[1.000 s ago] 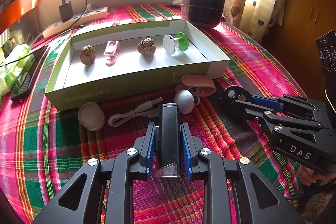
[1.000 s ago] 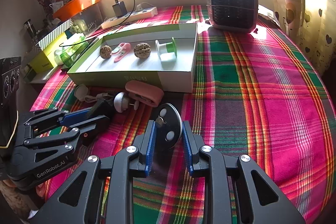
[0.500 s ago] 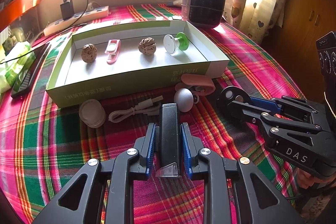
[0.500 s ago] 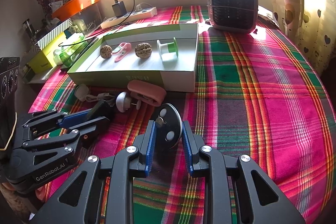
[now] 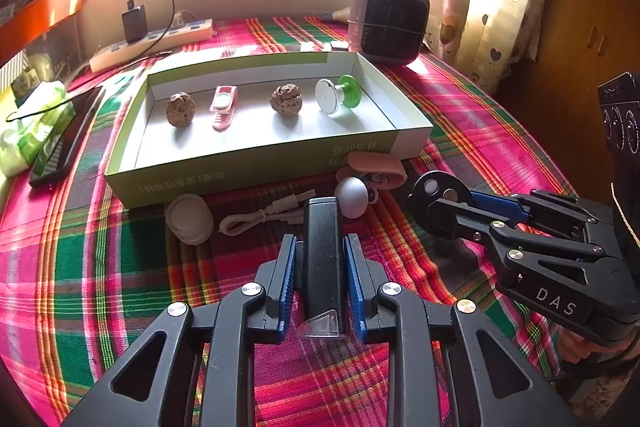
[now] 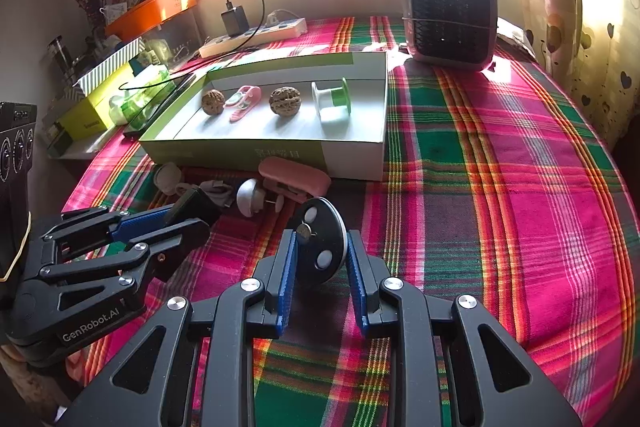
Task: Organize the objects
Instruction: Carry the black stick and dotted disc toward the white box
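My left gripper (image 5: pixel 320 247) is shut on a black rectangular device (image 5: pixel 321 251), held just above the plaid cloth. My right gripper (image 6: pixel 322 247) is shut on a black disc (image 6: pixel 320 247) with white spots; the disc also shows in the left wrist view (image 5: pixel 438 191). The green-and-white box (image 5: pixel 256 163) lies ahead and holds two walnuts (image 5: pixel 180 109), a pink clip (image 5: pixel 224 105) and a green-and-white spool (image 5: pixel 336 95). In front of the box lie a pink case (image 5: pixel 376 167), a white knob (image 5: pixel 351 195), a white cable (image 5: pixel 264 217) and a white cap (image 5: pixel 190 219).
A grey heater (image 5: pixel 388 21) stands behind the box at the right. A power strip (image 5: pixel 152 41) with a charger lies at the back. A phone (image 5: pixel 68 137) and green packets (image 5: pixel 32 127) lie left of the box. Curtains hang at the far right.
Both grippers have risen and pulled back slightly with their objects, so the box looks a little farther off. Nothing on the cloth has moved.
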The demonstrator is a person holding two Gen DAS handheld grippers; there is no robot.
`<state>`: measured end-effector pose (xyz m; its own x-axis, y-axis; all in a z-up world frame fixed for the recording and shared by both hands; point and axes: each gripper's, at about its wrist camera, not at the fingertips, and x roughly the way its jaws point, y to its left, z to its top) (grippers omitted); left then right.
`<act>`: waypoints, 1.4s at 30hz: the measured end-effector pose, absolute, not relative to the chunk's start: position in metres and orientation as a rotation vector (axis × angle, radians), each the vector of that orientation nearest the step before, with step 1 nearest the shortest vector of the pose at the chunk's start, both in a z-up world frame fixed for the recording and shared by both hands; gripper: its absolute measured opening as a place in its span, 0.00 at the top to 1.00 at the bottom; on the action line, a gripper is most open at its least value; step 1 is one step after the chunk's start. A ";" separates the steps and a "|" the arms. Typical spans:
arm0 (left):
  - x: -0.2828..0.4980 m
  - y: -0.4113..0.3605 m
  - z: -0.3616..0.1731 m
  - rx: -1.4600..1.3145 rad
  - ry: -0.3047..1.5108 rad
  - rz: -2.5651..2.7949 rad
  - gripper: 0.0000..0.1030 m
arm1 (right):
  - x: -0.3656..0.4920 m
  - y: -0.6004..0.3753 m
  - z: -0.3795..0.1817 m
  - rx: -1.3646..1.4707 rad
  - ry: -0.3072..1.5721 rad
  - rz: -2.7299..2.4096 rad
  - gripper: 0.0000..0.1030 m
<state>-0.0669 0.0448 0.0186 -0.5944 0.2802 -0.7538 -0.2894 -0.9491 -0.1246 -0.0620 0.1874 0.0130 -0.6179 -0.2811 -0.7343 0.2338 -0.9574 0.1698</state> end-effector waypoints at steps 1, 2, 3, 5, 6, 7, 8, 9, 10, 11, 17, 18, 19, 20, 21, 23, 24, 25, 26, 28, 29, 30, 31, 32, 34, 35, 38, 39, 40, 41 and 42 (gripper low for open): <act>-0.066 0.044 0.020 -1.200 0.013 2.555 0.79 | -0.062 0.187 0.014 1.188 -0.083 -2.593 0.75; -0.066 0.043 0.022 -1.194 0.012 2.559 0.79 | -0.062 0.187 0.015 1.185 -0.084 -2.592 0.75; -0.066 0.042 0.023 -1.192 0.013 2.563 0.79 | -0.062 0.187 0.016 1.181 -0.084 -2.592 0.75; -0.066 0.041 0.026 -1.188 0.013 2.570 0.79 | -0.061 0.186 0.018 1.171 -0.083 -2.592 0.75; -0.066 0.041 0.027 -1.185 0.012 2.572 0.79 | -0.062 0.185 0.019 1.167 -0.083 -2.592 0.75; -0.066 0.040 0.028 -1.184 0.011 2.574 0.79 | -0.062 0.185 0.020 1.164 -0.081 -2.591 0.75; -0.066 0.040 0.029 -1.182 0.010 2.575 0.79 | -0.062 0.184 0.021 1.161 -0.078 -2.591 0.75; -0.066 0.039 0.030 -1.179 0.009 2.578 0.79 | -0.062 0.183 0.022 1.157 -0.076 -2.591 0.75; -0.066 0.038 0.030 -1.178 0.009 2.580 0.79 | -0.063 0.182 0.023 1.154 -0.074 -2.590 0.75; -0.066 0.038 0.031 -1.176 0.009 2.580 0.79 | -0.063 0.181 0.024 1.150 -0.071 -2.589 0.75; -0.068 0.033 0.036 -1.164 0.007 2.600 0.79 | -0.068 0.176 0.030 1.127 -0.056 -2.587 0.75; -0.069 0.032 0.038 -1.161 0.005 2.602 0.79 | -0.069 0.176 0.031 1.122 -0.054 -2.586 0.75; -0.069 0.030 0.039 -1.158 0.001 2.606 0.79 | -0.070 0.175 0.032 1.118 -0.051 -2.587 0.75; -0.070 0.029 0.040 -1.155 -0.001 2.608 0.79 | -0.071 0.174 0.033 1.115 -0.048 -2.587 0.75; -0.072 0.028 0.041 -1.150 -0.003 2.608 0.79 | -0.072 0.173 0.035 1.112 -0.045 -2.586 0.75; -0.075 0.024 0.042 -1.148 -0.020 2.603 0.79 | -0.074 0.171 0.036 1.106 -0.041 -2.585 0.75; -0.077 0.022 0.042 -1.152 -0.030 2.600 0.79 | -0.076 0.171 0.037 1.105 -0.039 -2.586 0.75; -0.079 0.020 0.042 -1.155 -0.041 2.600 0.79 | -0.077 0.170 0.038 1.103 -0.039 -2.586 0.75; -0.081 0.019 0.042 -1.156 -0.047 2.603 0.79 | -0.078 0.169 0.039 1.101 -0.038 -2.586 0.75; -0.083 0.016 0.043 -1.153 -0.048 2.612 0.79 | -0.081 0.168 0.040 1.099 -0.034 -2.585 0.75; -0.084 0.015 0.043 -1.152 -0.050 2.618 0.79 | -0.082 0.167 0.040 1.096 -0.031 -2.585 0.75; -0.085 0.013 0.044 -1.151 -0.055 2.621 0.79 | -0.084 0.166 0.041 1.095 -0.029 -2.585 0.75; -0.087 0.012 0.044 -1.151 -0.057 2.625 0.79 | -0.086 0.166 0.041 1.095 -0.029 -2.584 0.75; -0.089 0.011 0.045 -1.151 -0.059 2.629 0.79 | -0.087 0.165 0.041 1.096 -0.029 -2.584 0.75; -0.092 0.008 0.046 -1.151 -0.060 2.634 0.79 | -0.088 0.165 0.042 1.095 -0.029 -2.585 0.75; -0.094 0.007 0.046 -1.152 -0.062 2.638 0.79 | -0.089 0.165 0.042 1.093 -0.027 -2.586 0.75; -0.101 0.001 0.048 -1.152 -0.062 2.653 0.79 | -0.099 0.164 0.046 1.083 -0.021 -2.595 0.75; -0.103 -0.002 0.048 -1.152 -0.068 2.659 0.79 | -0.102 0.163 0.047 1.080 -0.017 -2.599 0.75; -0.106 -0.004 0.049 -1.151 -0.076 2.664 0.79 | -0.106 0.163 0.048 1.082 -0.013 -2.603 0.75; -0.108 -0.007 0.049 -1.151 -0.087 2.674 0.79 | -0.110 0.164 0.048 1.084 -0.011 -2.608 0.75; -0.110 -0.009 0.050 -1.150 -0.095 2.680 0.79 | -0.114 0.164 0.049 1.081 -0.010 -2.615 0.75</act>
<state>-0.1102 -0.0093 0.0500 -0.6683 0.2287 -0.7079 -0.1781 -0.9731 -0.1462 -0.1136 0.1645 0.0491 -0.6670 -0.2862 -0.6879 0.2808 -0.9518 0.1237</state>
